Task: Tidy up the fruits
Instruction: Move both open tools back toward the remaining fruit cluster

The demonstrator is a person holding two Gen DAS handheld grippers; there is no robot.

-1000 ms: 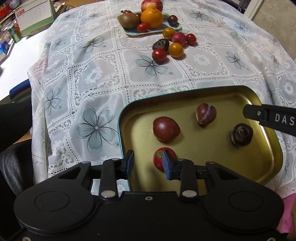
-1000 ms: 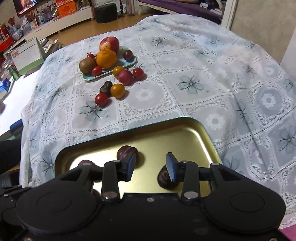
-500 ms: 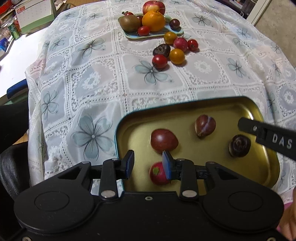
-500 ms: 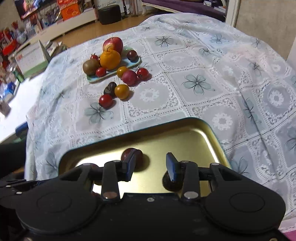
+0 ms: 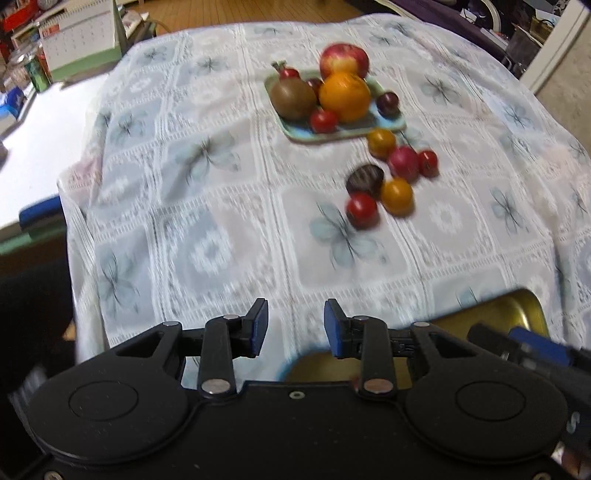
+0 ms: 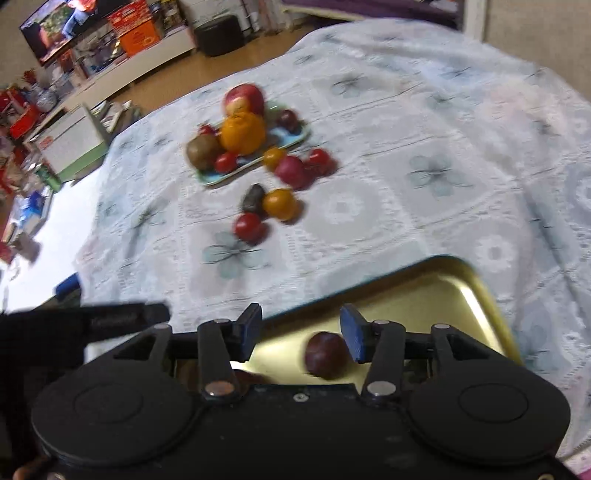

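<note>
Behind both empty, spread claws, left claw, right claw, gold tray half hidden, fruit blurred.

A floral lace tablecloth covers the table; wooden floor beyond; a television above a low white shelf.

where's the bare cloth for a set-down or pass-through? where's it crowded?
Free: the tablecloth left of the loose fruit cluster, and the strip between that cluster and the gold tray. Crowded: the blue plate piled with fruit, and the loose fruit right against its near edge.
</note>
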